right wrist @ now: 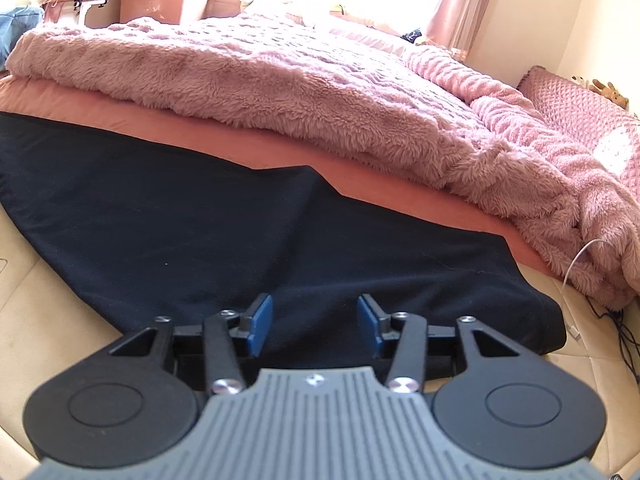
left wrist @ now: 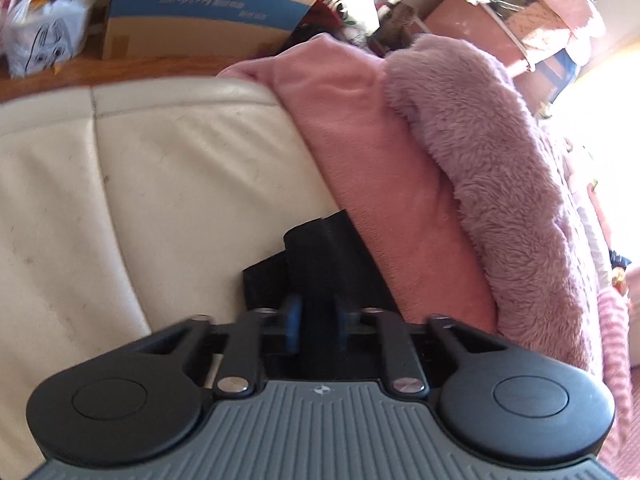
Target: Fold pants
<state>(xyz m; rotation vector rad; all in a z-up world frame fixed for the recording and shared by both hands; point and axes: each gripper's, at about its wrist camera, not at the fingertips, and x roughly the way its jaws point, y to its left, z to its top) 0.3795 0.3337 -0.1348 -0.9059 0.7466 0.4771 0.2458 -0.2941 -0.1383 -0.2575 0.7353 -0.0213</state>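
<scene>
The black pants [right wrist: 180, 216] lie spread flat across a cream padded surface [right wrist: 44, 320] and the edge of a pink sheet [right wrist: 384, 184]. One end of them reaches the lower right in the right wrist view. My right gripper [right wrist: 316, 320] stands open just over that near end, its blue pads [right wrist: 262, 320] apart and pressing on nothing. In the left wrist view a bunched strip of the black pants [left wrist: 320, 256] runs up from between the jaws. My left gripper [left wrist: 316, 320] is shut on this fabric, beside the pink sheet [left wrist: 360, 152].
A fluffy mauve blanket [right wrist: 280, 92] is heaped along the far side of the sheet. A white cable [right wrist: 576, 264] hangs at its right end. Beyond the cream padding [left wrist: 160, 180] stand a cardboard box [left wrist: 200, 12] and a plastic bag [left wrist: 44, 32] on the floor.
</scene>
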